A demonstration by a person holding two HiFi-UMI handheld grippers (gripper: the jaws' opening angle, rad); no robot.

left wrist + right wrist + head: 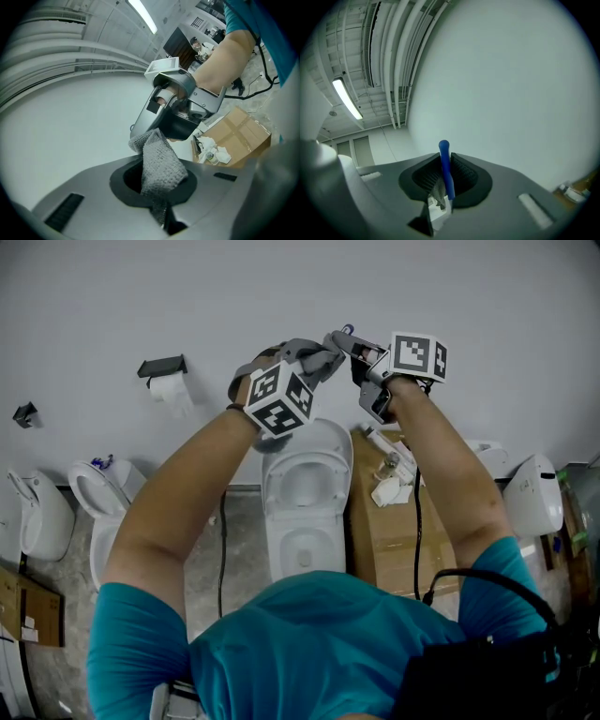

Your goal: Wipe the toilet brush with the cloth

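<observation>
The left gripper [157, 192] has its jaws pinched on the cloth [161, 164] — soft, limp, draping. The right gripper [443, 187] has its jaws nearly together on the toilet brush [445, 164], gripping its thin blue handle up before the wall [511, 84]. The handle looks light, stiff and slippery — best gripped firmly near one end.

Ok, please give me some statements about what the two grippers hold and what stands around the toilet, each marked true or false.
1. The left gripper is shut on a grey cloth. True.
2. The right gripper is empty. False: its jaws grip a blue toilet brush handle.
3. A toilet paper roll hangs on the wall. True.
4. In the head view, the cardboard box stands left of the open toilet. False: it stands at its right.
</observation>
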